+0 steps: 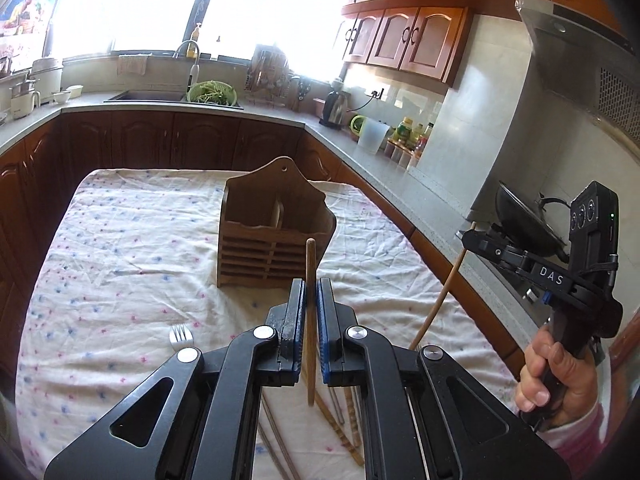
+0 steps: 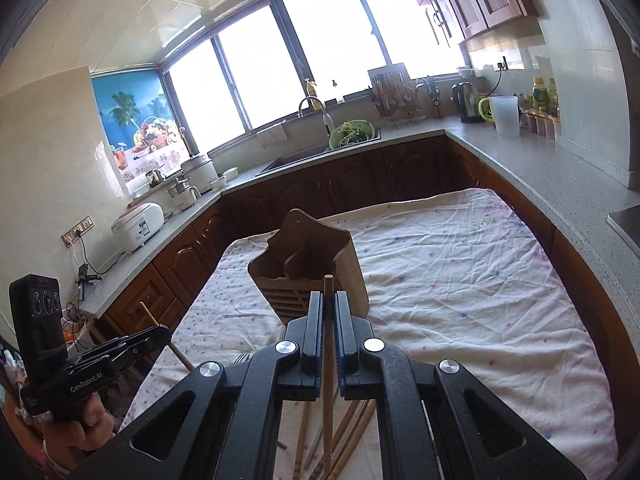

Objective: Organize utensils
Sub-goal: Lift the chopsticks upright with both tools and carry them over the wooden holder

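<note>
A wooden utensil holder (image 1: 276, 228) with two compartments stands on the cloth-covered table (image 1: 120, 240); it also shows in the right wrist view (image 2: 316, 264). My left gripper (image 1: 311, 292) is shut on a wooden chopstick (image 1: 311, 320), held upright in front of the holder. My right gripper (image 2: 328, 304) is shut on another wooden chopstick (image 2: 328, 360), also just before the holder. The right gripper appears at the right of the left wrist view (image 1: 472, 236), the left gripper at the left of the right wrist view (image 2: 160, 334). Several chopsticks (image 2: 352, 436) lie on the cloth below the grippers. A metal fork (image 1: 181, 336) lies at the left.
Kitchen counters (image 1: 380, 160) with wooden cabinets run around the table. A sink (image 1: 152, 96) with a green colander (image 1: 212, 92) sits at the back, a kettle (image 1: 336, 108) and bottles on the right counter, a wok (image 1: 524, 220) on the stove.
</note>
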`<act>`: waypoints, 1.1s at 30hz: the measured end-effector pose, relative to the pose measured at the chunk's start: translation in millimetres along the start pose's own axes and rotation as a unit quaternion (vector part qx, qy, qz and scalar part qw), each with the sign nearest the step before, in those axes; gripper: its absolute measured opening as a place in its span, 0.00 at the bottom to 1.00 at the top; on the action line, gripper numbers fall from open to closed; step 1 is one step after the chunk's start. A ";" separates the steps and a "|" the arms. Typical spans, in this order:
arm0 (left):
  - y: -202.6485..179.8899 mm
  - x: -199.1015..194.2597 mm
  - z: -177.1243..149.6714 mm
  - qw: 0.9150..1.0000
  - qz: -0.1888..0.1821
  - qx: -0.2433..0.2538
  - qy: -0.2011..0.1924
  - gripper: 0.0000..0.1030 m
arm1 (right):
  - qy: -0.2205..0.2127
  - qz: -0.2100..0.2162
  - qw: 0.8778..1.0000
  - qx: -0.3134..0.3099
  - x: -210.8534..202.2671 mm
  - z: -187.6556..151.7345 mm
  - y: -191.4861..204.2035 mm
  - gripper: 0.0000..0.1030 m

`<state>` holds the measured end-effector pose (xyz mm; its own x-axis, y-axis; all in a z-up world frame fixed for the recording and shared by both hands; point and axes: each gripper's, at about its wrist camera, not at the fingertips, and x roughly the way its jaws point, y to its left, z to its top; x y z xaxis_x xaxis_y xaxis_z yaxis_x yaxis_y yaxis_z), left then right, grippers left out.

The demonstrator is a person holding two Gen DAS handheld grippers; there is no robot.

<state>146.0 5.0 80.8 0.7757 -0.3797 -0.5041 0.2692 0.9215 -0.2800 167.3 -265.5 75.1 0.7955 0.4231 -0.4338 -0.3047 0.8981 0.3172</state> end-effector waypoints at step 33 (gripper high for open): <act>20.7 -10.4 93.5 0.992 0.024 0.016 -0.120 0.05 | -0.099 0.017 0.995 -0.009 14.8 91.2 11.4 0.05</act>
<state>196.8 35.6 156.6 0.9002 -0.3093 -0.3064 0.2443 0.9414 -0.2326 223.4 -259.9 149.2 0.8711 0.4235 -0.2486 -0.3412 0.8860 0.3140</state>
